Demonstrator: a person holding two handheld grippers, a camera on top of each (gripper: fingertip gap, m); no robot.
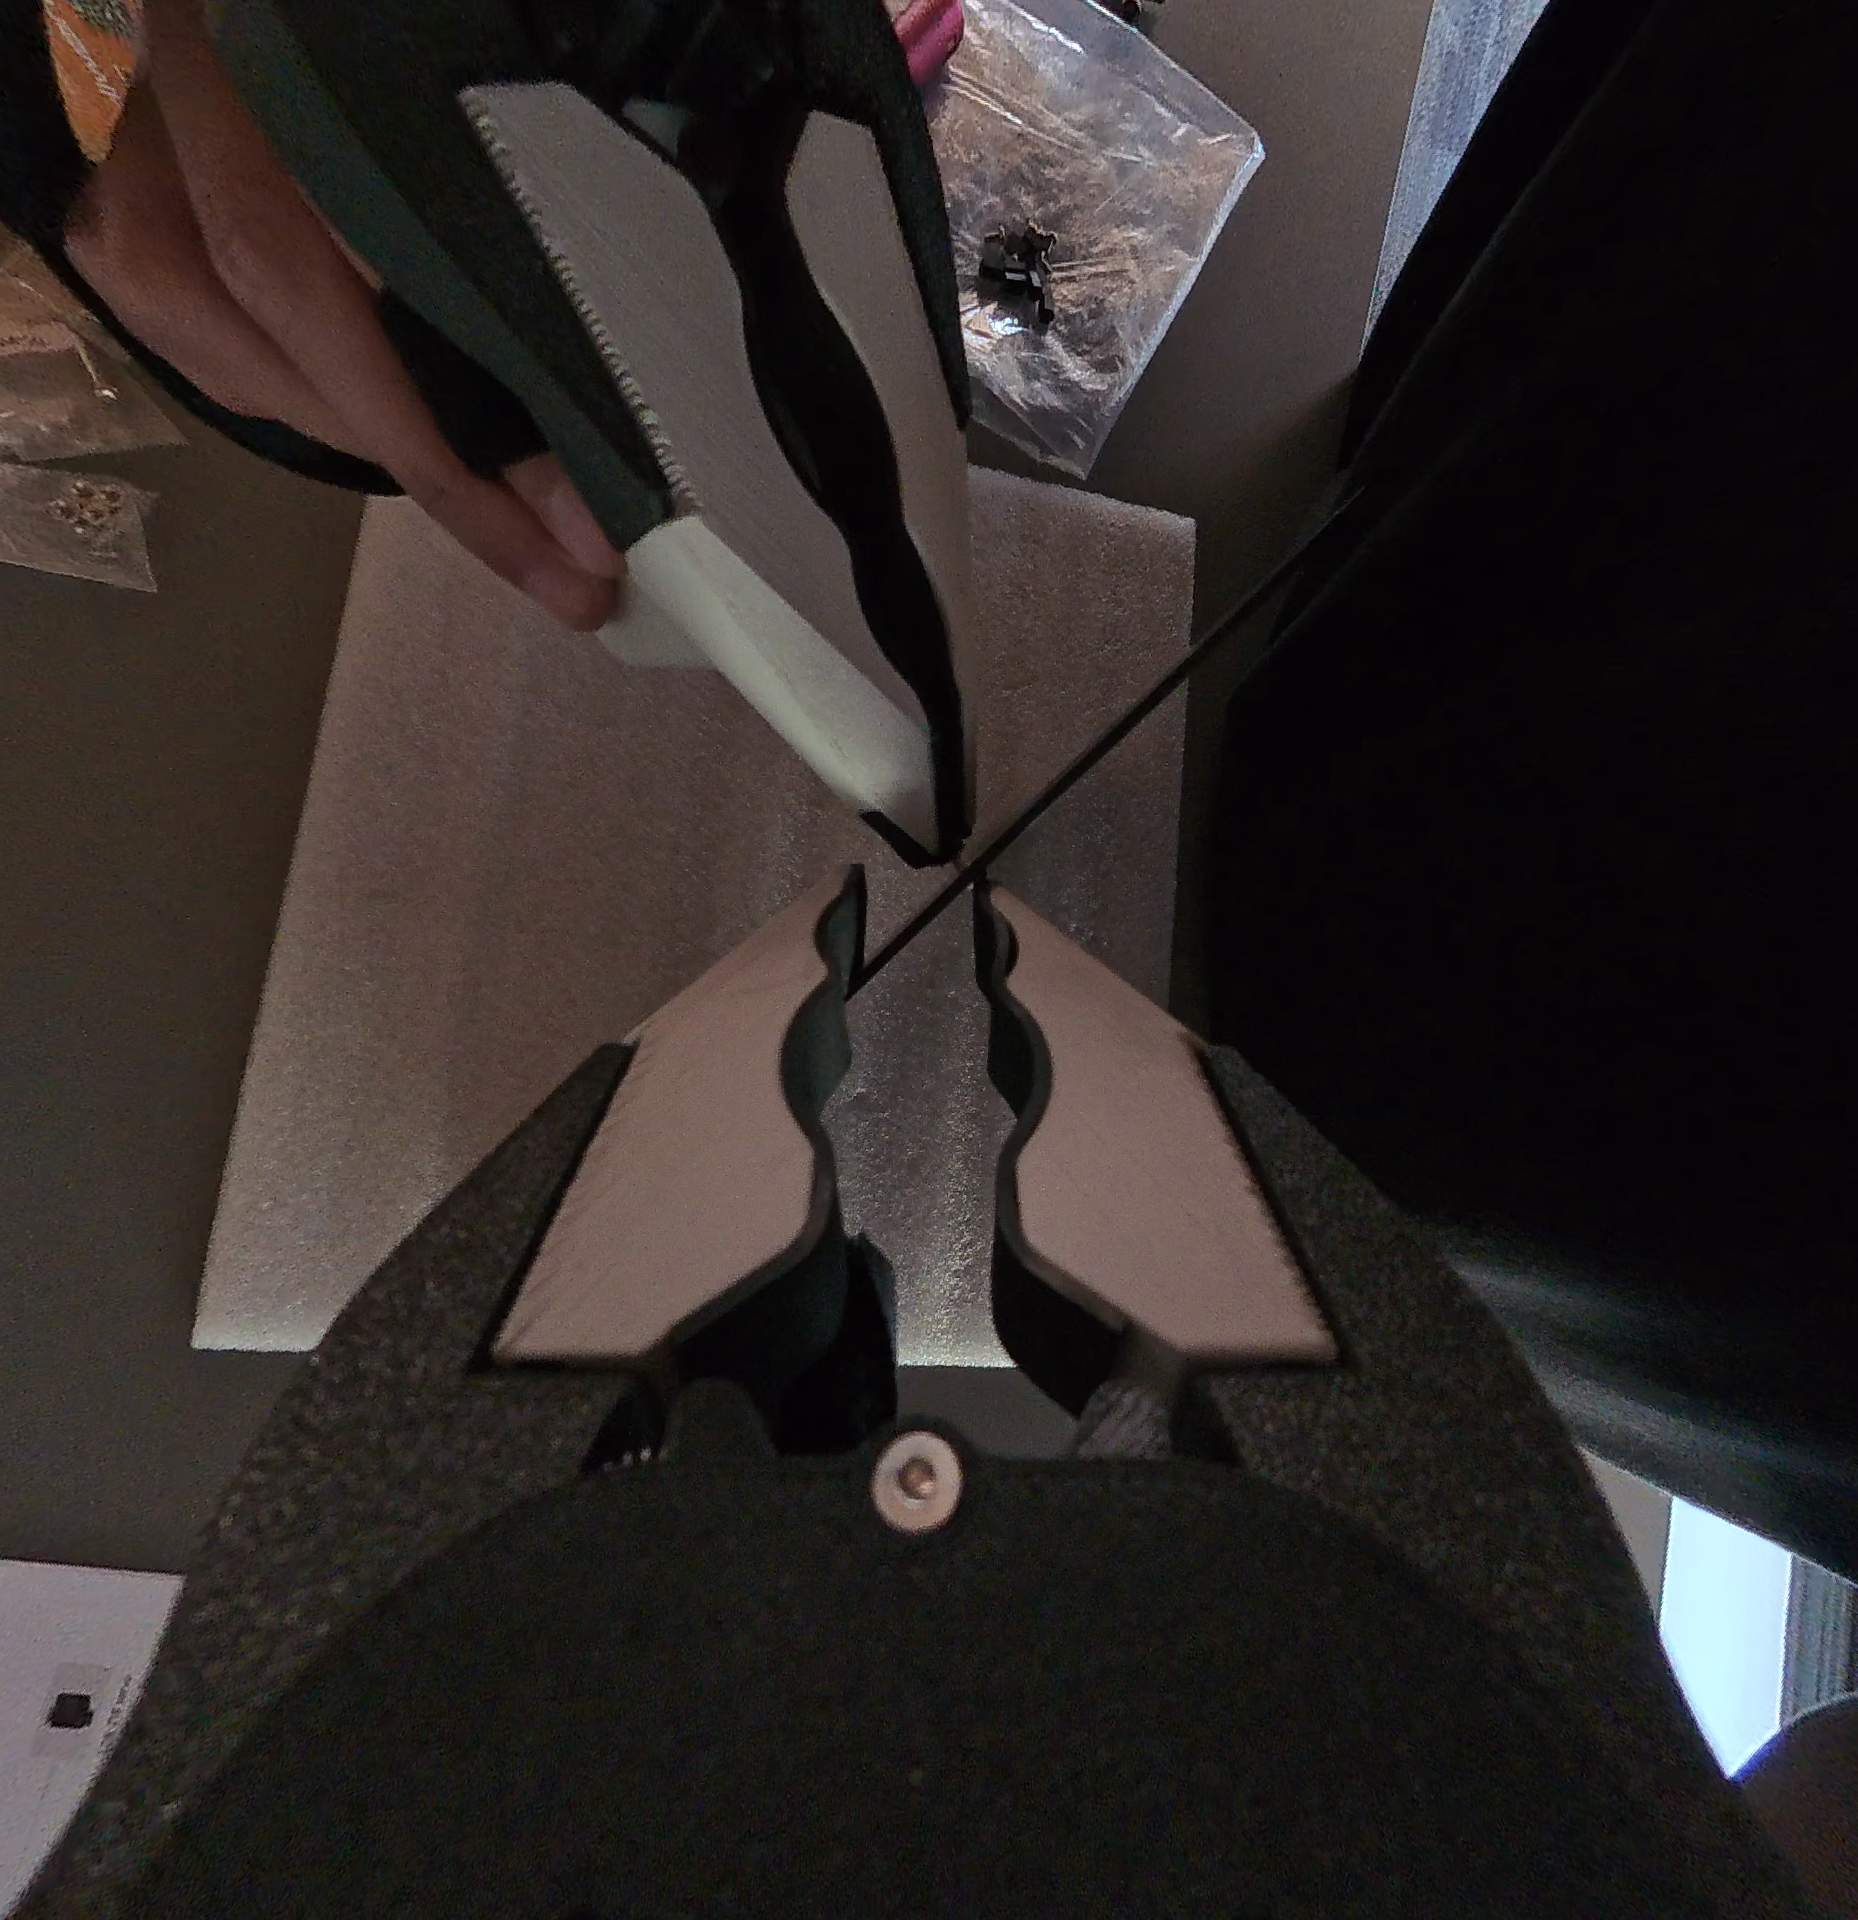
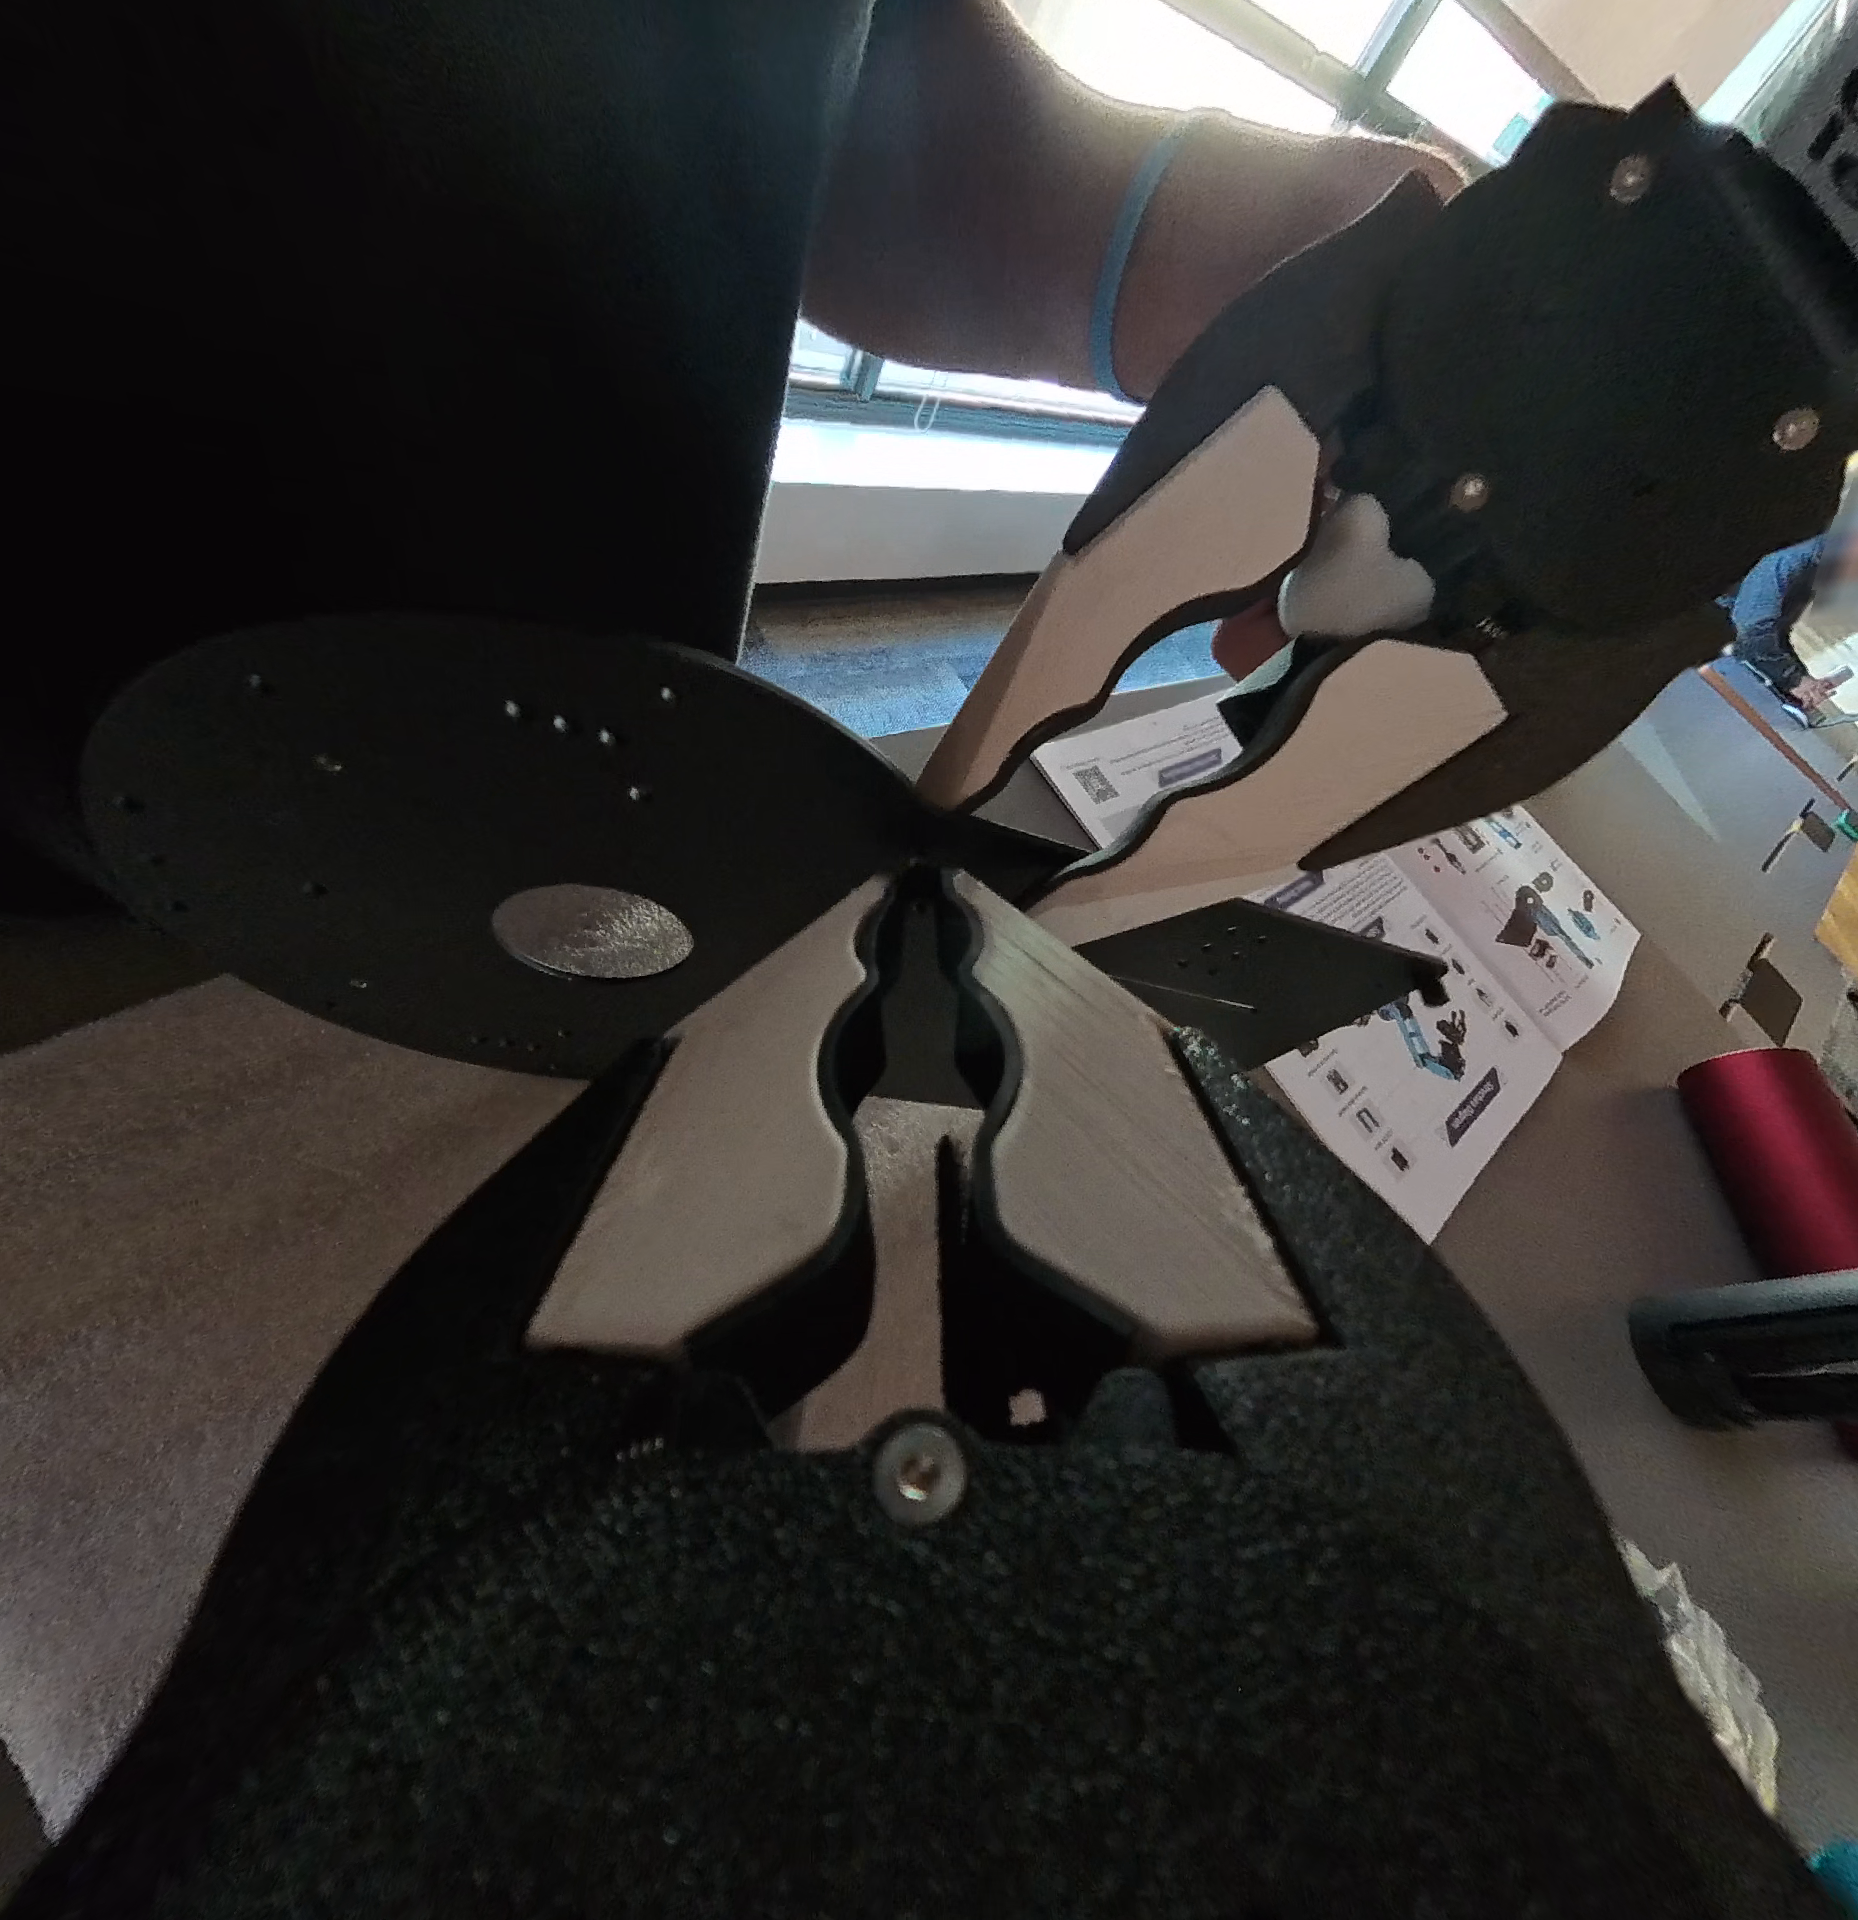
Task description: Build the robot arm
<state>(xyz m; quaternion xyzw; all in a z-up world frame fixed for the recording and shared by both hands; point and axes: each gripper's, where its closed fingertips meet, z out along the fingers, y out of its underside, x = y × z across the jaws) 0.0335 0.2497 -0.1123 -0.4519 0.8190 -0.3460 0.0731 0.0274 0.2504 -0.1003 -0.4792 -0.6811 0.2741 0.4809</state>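
A thin black plate (image 2: 385,810), round with small holes and one larger round opening, is held up over a white foam sheet (image 1: 644,779). In the left wrist view the plate shows edge-on as a thin black line (image 1: 1164,675). My right gripper (image 2: 925,883) is shut on the plate's rim; it also shows in the left wrist view (image 1: 940,847), coming in from the top with a hand (image 1: 385,364) on it. My left gripper (image 1: 914,894) is open, its fingertips on either side of the same edge, close to the right gripper's tips. It also shows in the right wrist view (image 2: 992,847).
A clear bag (image 1: 1091,260) with small black parts lies beyond the foam, and smaller bags (image 1: 63,499) lie at the left. A printed sheet (image 2: 1424,1018), a red cylinder (image 2: 1787,1164) and a black bar (image 2: 1756,1351) lie on the table. The person's dark clothing (image 1: 1579,727) is close on one side.
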